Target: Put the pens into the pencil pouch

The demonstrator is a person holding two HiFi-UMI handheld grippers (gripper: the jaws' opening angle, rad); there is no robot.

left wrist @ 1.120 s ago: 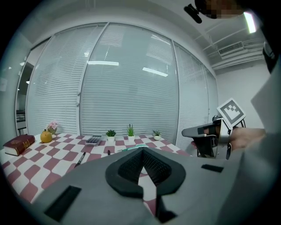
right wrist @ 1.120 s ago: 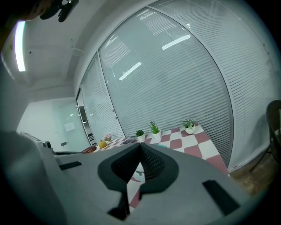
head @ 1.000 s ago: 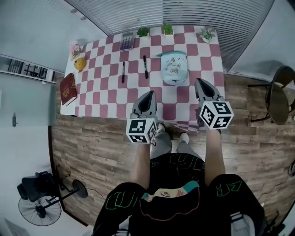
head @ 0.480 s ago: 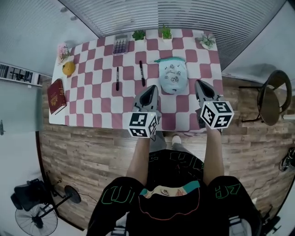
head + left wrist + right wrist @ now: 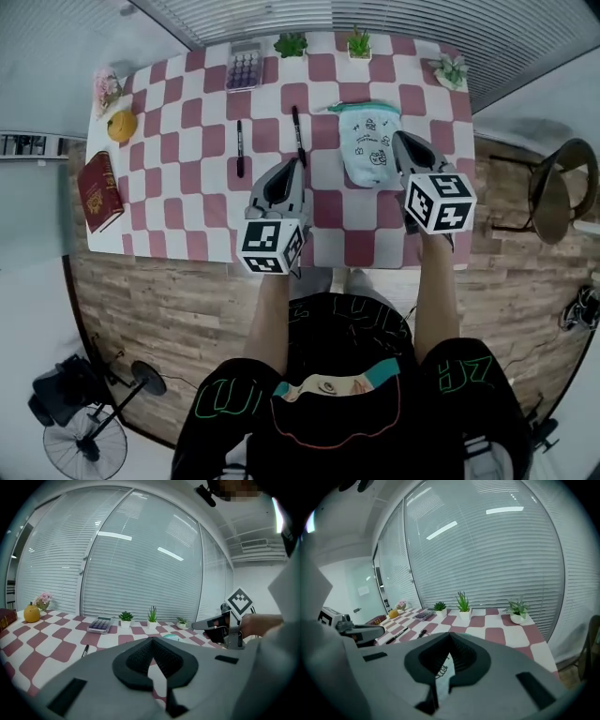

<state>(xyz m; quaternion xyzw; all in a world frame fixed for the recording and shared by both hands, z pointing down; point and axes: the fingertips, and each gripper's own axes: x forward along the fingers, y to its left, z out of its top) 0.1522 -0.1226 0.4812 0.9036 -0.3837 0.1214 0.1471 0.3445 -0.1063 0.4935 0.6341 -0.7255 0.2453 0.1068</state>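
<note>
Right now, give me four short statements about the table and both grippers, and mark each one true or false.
1. A pen and a second pen lie on the table, outside the pouch. True.
2. The left gripper holds a pen. False: its jaws are shut with nothing between them.
3. The right gripper is shut. True.
4. The book lies beside the pouch. False: it lies at the table's left edge, across the table from the pouch.
</note>
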